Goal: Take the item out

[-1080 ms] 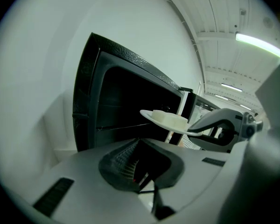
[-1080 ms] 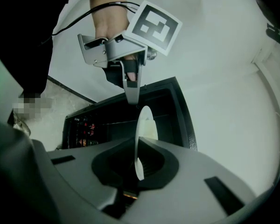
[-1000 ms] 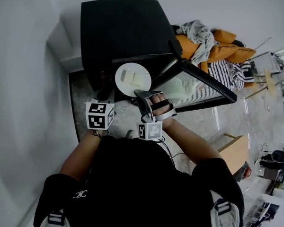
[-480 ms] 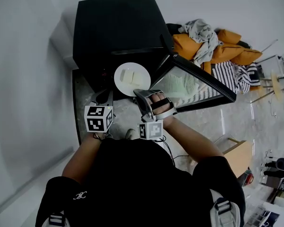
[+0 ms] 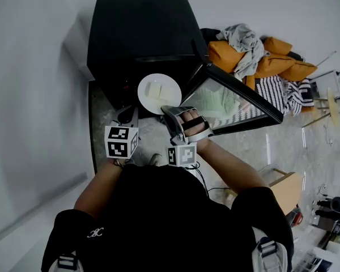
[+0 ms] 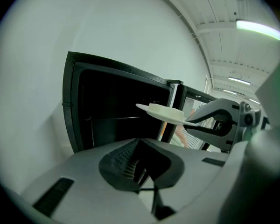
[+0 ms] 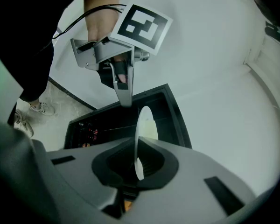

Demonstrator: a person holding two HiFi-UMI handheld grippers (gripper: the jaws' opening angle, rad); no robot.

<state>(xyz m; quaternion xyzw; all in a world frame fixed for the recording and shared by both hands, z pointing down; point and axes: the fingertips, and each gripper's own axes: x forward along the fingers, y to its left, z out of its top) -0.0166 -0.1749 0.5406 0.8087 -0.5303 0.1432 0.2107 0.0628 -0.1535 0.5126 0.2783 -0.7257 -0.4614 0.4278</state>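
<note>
A white plate (image 5: 160, 93) carrying two pale food pieces hangs level just in front of the black oven's (image 5: 139, 35) open mouth. My right gripper (image 5: 170, 114) is shut on the plate's near rim. In the right gripper view the plate (image 7: 143, 122) shows edge-on, pinched between the jaws of the right gripper (image 7: 137, 164). My left gripper (image 5: 131, 118) is held low, to the left of the plate, its jaws together on nothing. The left gripper view shows this gripper (image 6: 141, 174) below the plate (image 6: 161, 112) and the right gripper (image 6: 219, 120).
The oven door (image 5: 238, 103) stands swung open to the right, its glass facing me. The oven sits on a grey speckled floor (image 5: 102, 112) against a white wall. Orange cushions and clothes (image 5: 255, 52) lie behind the door. A wooden box (image 5: 280, 183) is at the right.
The plate, held in my right gripper, has drawn a little out of the oven mouth toward me. The left gripper has stayed in about the same place.
</note>
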